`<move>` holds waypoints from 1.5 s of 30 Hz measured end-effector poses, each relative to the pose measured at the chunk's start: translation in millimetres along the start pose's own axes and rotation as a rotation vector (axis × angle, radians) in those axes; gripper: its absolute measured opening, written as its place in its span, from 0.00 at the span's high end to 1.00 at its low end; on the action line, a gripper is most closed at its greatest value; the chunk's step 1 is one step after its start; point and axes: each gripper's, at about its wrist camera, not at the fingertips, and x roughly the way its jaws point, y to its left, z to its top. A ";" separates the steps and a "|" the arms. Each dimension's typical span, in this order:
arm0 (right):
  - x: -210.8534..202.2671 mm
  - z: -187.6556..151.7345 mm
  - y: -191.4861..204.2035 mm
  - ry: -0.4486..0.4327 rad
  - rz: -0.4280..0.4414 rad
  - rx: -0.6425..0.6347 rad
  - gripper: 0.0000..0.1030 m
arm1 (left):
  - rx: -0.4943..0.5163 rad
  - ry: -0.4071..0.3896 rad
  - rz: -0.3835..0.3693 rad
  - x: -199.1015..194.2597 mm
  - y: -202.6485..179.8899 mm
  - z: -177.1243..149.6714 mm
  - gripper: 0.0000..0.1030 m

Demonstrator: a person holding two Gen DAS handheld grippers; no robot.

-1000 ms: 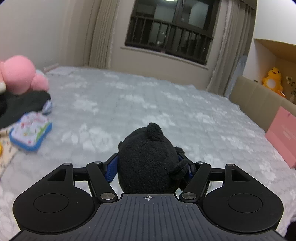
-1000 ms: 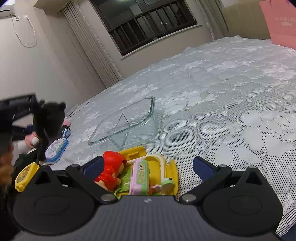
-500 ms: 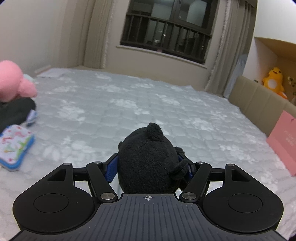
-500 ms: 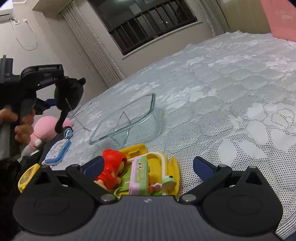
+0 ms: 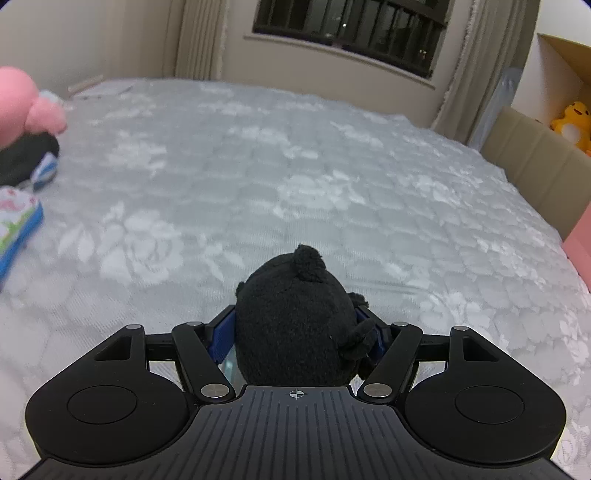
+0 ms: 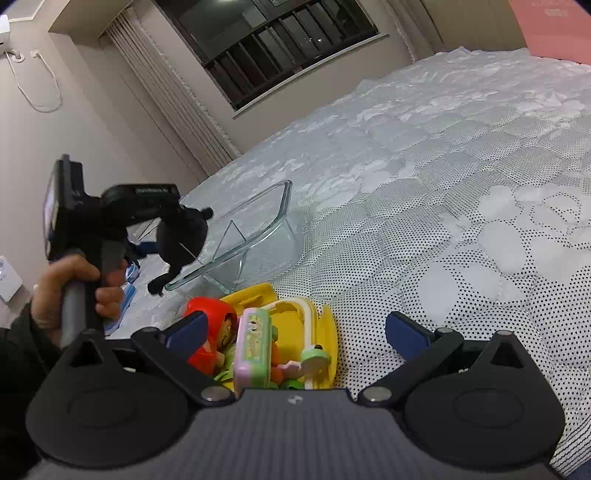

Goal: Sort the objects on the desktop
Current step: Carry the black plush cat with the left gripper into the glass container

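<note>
My left gripper [image 5: 295, 328] is shut on a black plush toy [image 5: 295, 317] and holds it above the white bedspread. In the right wrist view the left gripper [image 6: 177, 229] holds the plush [image 6: 181, 240] at the near left end of a clear glass dish [image 6: 243, 232]. My right gripper [image 6: 295, 328] is open and empty, its jaws either side of a yellow toy tray [image 6: 325, 325] with a red figure [image 6: 210, 339] and a green-pink toy [image 6: 255, 347].
A pink plush [image 5: 22, 103], a dark cloth [image 5: 26, 158] and a blue-edged pouch [image 5: 18, 232] lie at the left. A cardboard box [image 5: 535, 162] with a yellow plush [image 5: 572, 122] stands at the right. A pink box [image 6: 554, 29] is far right.
My left gripper has carried the black plush rightward and down, up to the glass dish's near end. The right gripper has stayed open over the yellow tray.
</note>
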 end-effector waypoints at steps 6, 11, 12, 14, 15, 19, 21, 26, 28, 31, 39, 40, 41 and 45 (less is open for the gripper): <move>-1.4 -2.5 -3.1 0.006 0.006 0.005 0.00 | 0.072 -0.013 0.046 4.0 -7.6 -12.3 0.28; -2.9 -2.7 -4.3 0.003 0.016 0.021 0.00 | 0.079 -0.006 0.049 2.2 -8.8 -12.5 0.28; -2.9 -2.5 -3.8 0.003 0.018 0.019 0.00 | 0.075 -0.004 0.048 2.0 -8.3 -12.2 0.28; -2.9 -2.3 -2.9 0.002 0.022 0.015 0.00 | 0.069 -0.001 0.046 1.7 -7.4 -11.6 0.28; -2.8 -2.2 -2.5 0.002 0.024 0.013 0.00 | 0.067 0.000 0.046 1.5 -7.0 -11.2 0.28; -2.0 -2.0 -2.0 0.007 0.028 0.010 0.00 | 0.065 -0.011 0.040 -3.4 -7.6 -8.8 0.26; -1.5 -1.7 -2.2 0.008 0.029 0.011 0.00 | 0.063 -0.024 0.032 -8.9 -7.7 -6.5 0.25; -0.7 -2.8 -1.7 0.016 0.036 0.014 0.00 | 0.061 -0.063 0.034 -21.2 -9.5 1.3 0.24; 0.3 -3.6 -0.7 0.023 0.040 0.013 0.00 | 0.062 -0.074 0.032 -25.0 -10.9 3.5 0.24; 0.0 -4.5 1.1 0.025 0.045 0.011 0.00 | 0.055 -0.068 0.017 -27.8 -12.3 5.1 0.31; -0.3 -5.4 0.6 0.027 0.044 0.010 0.00 | 0.104 -0.037 0.038 -15.5 -23.4 -3.9 0.37; -0.4 -5.6 -0.1 0.027 0.043 0.011 0.00 | 0.100 -0.022 0.038 -12.3 -22.7 -4.6 0.38; -0.9 -5.7 -0.6 0.025 0.042 0.012 0.00 | 0.095 -0.007 0.038 -9.2 -22.0 -5.4 0.38; 0.3 -5.2 -1.7 0.023 0.041 0.019 0.00 | 0.085 0.042 0.052 2.4 -17.1 -9.6 0.36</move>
